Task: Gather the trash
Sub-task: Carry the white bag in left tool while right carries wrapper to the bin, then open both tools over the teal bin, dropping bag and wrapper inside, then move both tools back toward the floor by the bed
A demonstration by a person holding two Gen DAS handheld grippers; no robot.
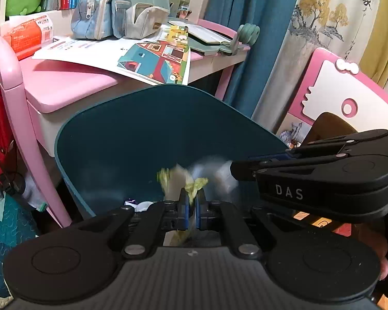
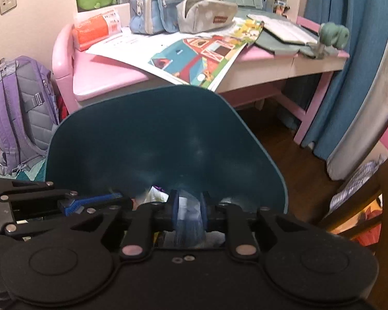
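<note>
A dark teal trash bin (image 1: 142,129) stands open in front of the pink desk; it also fills the middle of the right wrist view (image 2: 155,134). My left gripper (image 1: 191,206) is over the bin's mouth, shut on a crumpled yellow-green and white wrapper (image 1: 178,180). My right gripper (image 2: 188,206) is beside it over the bin, shut on a blurred whitish-blue piece of trash (image 2: 188,219). The right gripper shows from the side in the left wrist view (image 1: 235,170). Other scraps (image 2: 156,193) lie at the bin's bottom.
A pink desk (image 1: 64,82) behind the bin holds pencil cases (image 1: 101,15), a colourful poster (image 1: 155,59) and an orange pack (image 1: 25,38). A purple backpack (image 2: 18,113) leans at the left. Blue curtains (image 2: 349,51) and a brown chair (image 2: 362,201) are at the right.
</note>
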